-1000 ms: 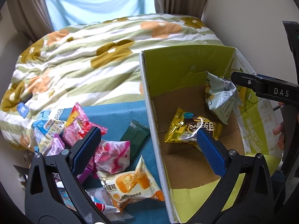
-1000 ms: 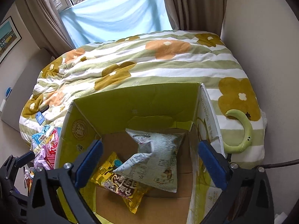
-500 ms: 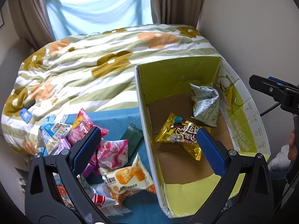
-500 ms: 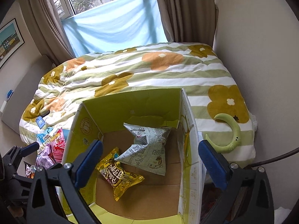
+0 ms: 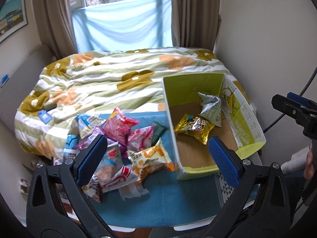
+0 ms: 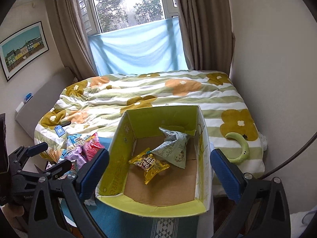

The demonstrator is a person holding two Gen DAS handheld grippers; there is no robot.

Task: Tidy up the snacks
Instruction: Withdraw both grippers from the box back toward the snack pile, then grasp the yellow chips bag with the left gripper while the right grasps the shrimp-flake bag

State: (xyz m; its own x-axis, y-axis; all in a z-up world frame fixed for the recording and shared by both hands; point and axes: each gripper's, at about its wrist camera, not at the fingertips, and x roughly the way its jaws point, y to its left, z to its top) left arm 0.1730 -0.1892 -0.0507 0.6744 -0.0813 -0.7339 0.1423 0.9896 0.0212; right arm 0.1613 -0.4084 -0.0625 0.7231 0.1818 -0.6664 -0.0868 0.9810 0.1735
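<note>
A: Item one, loose snack packets (image 5: 118, 138). Where are they lying?

B: They are lying heaped on the blue cloth (image 5: 168, 196), just left of the cardboard box (image 5: 170, 119). The orange-and-white packet (image 5: 150, 158) is sitting nearest the box wall. Two are already resting inside: a gold packet (image 6: 149, 163) and a grey printed pouch (image 6: 174, 148).

A: Handling?

B: Judging by the puffed film, they are looking light, soft and slippery. Pinching a crimped end seam is probably gripping better than squeezing the air-filled middle.

A: Claws?

B: The left gripper (image 5: 157, 154) is hanging wide and empty above the pile; the right gripper (image 6: 159, 170) is likewise spread wide, holding nothing, over the box.

A: Anything obscured?

B: The left finger is covering part of the pile, so the count is staying uncertain. Lower packets are lying buried, and the labels are reading too small.
</note>
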